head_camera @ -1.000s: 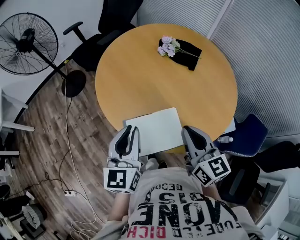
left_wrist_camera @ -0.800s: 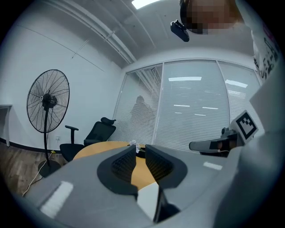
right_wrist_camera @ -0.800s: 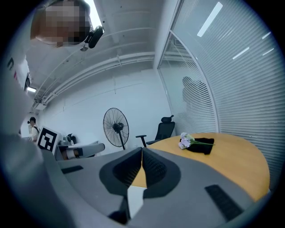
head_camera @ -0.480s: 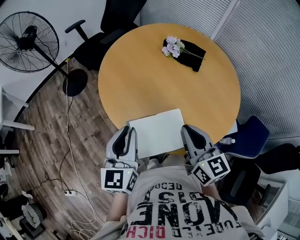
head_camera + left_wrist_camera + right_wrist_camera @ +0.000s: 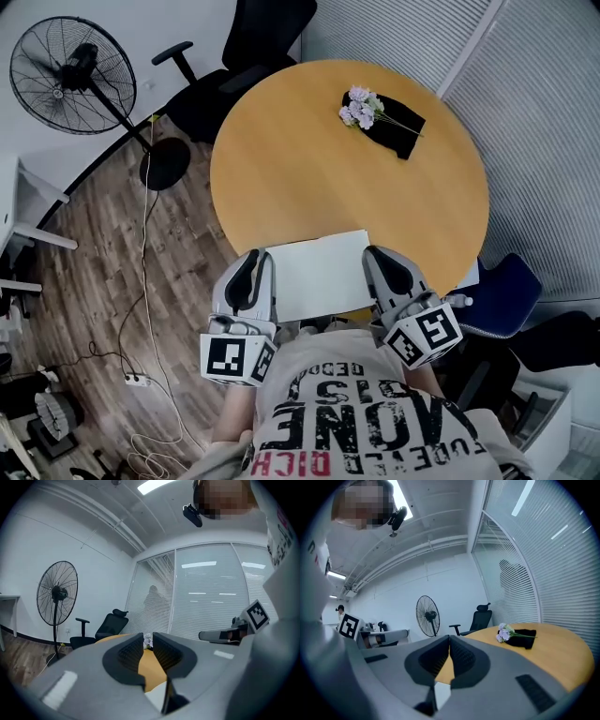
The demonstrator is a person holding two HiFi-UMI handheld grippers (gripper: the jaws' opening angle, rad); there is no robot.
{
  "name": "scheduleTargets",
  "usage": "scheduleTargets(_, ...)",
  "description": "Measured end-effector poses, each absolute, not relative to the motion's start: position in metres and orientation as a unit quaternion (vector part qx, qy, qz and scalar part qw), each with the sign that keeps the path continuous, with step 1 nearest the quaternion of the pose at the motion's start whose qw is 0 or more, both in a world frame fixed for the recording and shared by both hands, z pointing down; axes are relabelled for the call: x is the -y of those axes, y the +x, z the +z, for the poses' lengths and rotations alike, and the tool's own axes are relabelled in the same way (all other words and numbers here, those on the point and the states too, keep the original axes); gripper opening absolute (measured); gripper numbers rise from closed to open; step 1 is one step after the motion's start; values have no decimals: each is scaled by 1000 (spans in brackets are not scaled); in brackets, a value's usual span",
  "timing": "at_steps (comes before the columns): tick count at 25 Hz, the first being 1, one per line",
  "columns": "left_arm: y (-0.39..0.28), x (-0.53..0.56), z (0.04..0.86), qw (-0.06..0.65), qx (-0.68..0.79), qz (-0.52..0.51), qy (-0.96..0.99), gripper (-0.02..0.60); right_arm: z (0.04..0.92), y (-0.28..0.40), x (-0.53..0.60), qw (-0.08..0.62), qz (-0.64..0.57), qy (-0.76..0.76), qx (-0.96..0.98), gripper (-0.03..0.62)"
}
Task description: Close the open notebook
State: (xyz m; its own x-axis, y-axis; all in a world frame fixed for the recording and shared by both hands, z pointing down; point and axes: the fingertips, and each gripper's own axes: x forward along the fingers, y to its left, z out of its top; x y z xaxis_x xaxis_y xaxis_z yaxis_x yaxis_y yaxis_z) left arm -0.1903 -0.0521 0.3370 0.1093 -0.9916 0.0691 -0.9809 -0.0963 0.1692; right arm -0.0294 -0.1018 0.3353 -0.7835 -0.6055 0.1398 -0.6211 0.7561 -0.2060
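Flanking the notebook (image 5: 319,274) — left gripper (image 5: 261,255), right gripper (image 5: 373,253).

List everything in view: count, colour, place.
round table: 1, tan wood, centre
notebook: 1, white, table's near edge, between the tools
flowers: 1 bunch, lilac and white, on the cloth
cloth: 1, black, table's far side
pedestal fan: 1, black, on the floor left of the table
office chair: 1, black, beyond the table
blue chair: 1, right of the table
power strip: 1, white, floor at lower left, with cables
left tool: 1, grey, left of the notebook, jaws slightly apart, empty
right tool: 1, grey, right of the notebook, jaws together
shirt: 1, grey, printed, bottom edge
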Motion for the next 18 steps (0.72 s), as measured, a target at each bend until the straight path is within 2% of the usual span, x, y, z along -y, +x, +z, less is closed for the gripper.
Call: scheduleTargets(18,-197,43,341,99,684,-28,723,74,341,-23,103,37,134,328,934,12)
